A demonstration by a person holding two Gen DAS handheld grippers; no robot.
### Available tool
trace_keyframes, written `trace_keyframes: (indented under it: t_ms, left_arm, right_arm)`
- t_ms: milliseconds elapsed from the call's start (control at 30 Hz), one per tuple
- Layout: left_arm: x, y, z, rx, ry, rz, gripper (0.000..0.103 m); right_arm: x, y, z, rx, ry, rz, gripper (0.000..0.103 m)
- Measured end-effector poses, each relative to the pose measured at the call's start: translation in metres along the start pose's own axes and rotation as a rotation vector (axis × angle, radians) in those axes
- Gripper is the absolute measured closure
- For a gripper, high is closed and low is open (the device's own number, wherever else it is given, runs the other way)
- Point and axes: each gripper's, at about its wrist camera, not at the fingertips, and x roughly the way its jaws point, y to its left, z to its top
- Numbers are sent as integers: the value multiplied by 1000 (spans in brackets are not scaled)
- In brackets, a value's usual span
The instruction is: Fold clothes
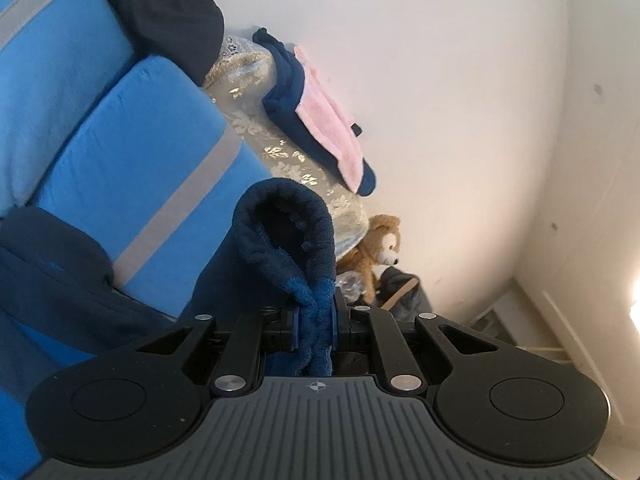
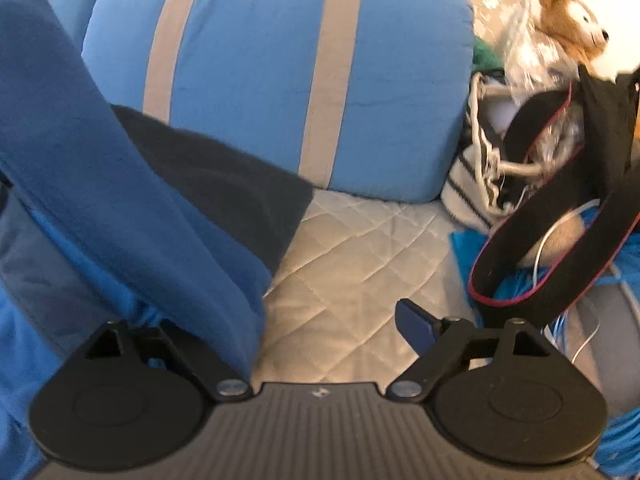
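My left gripper [image 1: 315,312] is shut on a bunched fold of a dark blue fleece garment [image 1: 288,232], which loops up above the jaws. In the right wrist view the same blue garment [image 2: 132,208] hangs across the left side and covers my right gripper's left finger. My right gripper [image 2: 332,320] is open; its right fingertip [image 2: 416,324] is bare above the quilted beige cover [image 2: 352,264]. Whether cloth lies between the jaws I cannot tell.
Blue cushions with grey stripes [image 2: 280,76] [image 1: 132,184] stand behind. A folded navy and pink cloth [image 1: 320,116] lies on a floral-covered arm. A teddy bear [image 2: 568,24] [image 1: 380,248], a black bag [image 2: 560,216] and a striped bag [image 2: 472,184] crowd the right. A black garment [image 2: 224,176] lies under the blue one.
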Motion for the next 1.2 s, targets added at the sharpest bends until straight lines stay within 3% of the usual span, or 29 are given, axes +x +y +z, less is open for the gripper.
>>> trace_keyframes:
  t_ms: [233, 467, 633, 800, 933, 1067, 1200]
  left_arm:
    - [-14, 16, 9, -35, -43, 17, 90]
    - [-18, 23, 14, -36, -66, 44, 90]
    - [-24, 30, 20, -50, -84, 56, 90]
    - [-34, 43, 28, -83, -115, 68, 90]
    - [-41, 52, 29, -88, -121, 93, 90]
    - [-47, 63, 26, -96, -115, 125, 90]
    - [-54, 77, 22, -106, -111, 162, 90]
  right_arm:
    - [-3, -19, 31, 42, -77, -38, 0]
    - [10, 12, 17, -59, -33, -64, 0]
    - [25, 26, 4, -66, 53, -4, 0]
    - [42, 5, 5, 140, 151, 130, 0]
    - [39, -2, 14, 178, 93, 107, 0]
    - [28, 2, 22, 108, -7, 22, 0]
    - [29, 7, 19, 94, 13, 53, 1]
